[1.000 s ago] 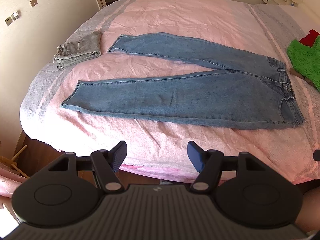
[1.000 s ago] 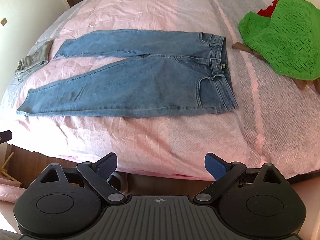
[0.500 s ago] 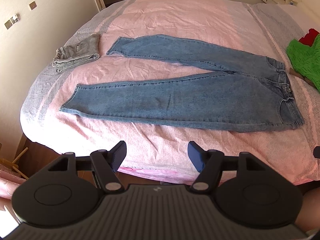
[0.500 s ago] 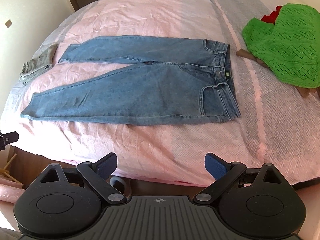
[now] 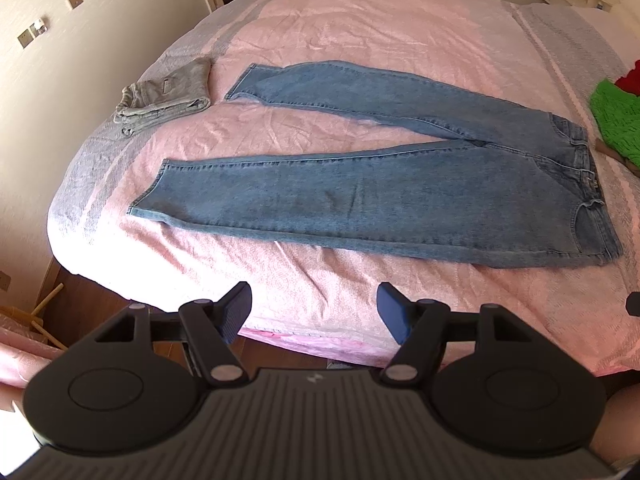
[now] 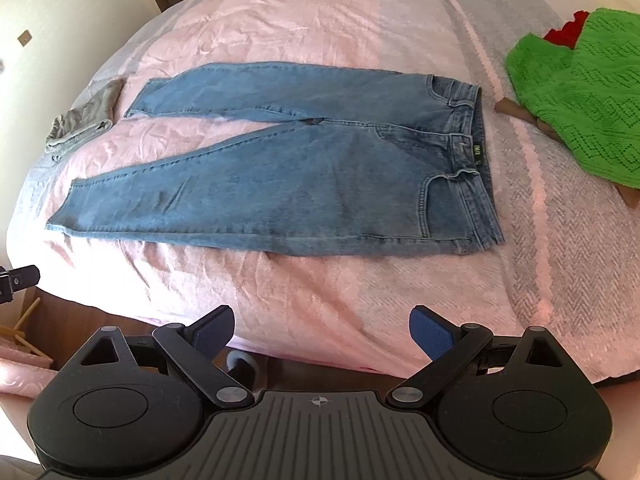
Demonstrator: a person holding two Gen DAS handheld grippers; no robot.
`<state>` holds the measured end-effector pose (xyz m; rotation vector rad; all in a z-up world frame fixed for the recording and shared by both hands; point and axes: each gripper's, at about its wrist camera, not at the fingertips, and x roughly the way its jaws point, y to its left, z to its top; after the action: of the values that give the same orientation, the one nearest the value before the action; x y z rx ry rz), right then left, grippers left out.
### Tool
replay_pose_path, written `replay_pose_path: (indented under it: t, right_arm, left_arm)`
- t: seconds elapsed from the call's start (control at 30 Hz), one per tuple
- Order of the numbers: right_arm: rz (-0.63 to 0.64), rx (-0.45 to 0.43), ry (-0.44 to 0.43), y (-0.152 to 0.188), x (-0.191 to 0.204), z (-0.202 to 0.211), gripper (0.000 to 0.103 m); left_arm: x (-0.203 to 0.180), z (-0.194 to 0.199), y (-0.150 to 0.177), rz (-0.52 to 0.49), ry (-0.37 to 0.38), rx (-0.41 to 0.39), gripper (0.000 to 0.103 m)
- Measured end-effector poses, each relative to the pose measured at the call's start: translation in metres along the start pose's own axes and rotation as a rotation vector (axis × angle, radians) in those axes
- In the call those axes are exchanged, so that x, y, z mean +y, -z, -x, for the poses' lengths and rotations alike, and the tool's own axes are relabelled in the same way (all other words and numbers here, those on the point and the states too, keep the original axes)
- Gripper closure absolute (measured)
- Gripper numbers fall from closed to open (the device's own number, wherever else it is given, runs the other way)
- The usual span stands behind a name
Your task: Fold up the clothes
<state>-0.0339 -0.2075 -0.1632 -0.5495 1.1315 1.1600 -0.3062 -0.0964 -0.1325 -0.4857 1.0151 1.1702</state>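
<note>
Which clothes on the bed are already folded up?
The small grey garment, beside the far leg's hem. It sits in a neat folded stack, while the blue jeans lie spread flat and the green knit is loosely heaped.

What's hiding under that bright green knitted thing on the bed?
A red garment pokes out at the far edge of the green knit, and brown wooden-looking pieces stick out near the jeans. The rest is covered.
</note>
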Motion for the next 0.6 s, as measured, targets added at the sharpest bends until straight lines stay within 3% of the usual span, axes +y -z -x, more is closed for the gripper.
replay_pose_path:
  t: [0.3, 0.6]
  right_arm:
    - [-0.037, 0.059, 0.026, -0.031, 0.002, -0.035, 0.006]
    - [-0.184, 0.091, 0.104, -0.079, -0.006, -0.076, 0.006]
  left_arm:
    - [0.012, -0.039, -0.033, -0.006, 0.002, 0.059, 0.037]
    - [0.002, -0.111, -0.114, -0.131, 0.072, 0.088, 0.037]
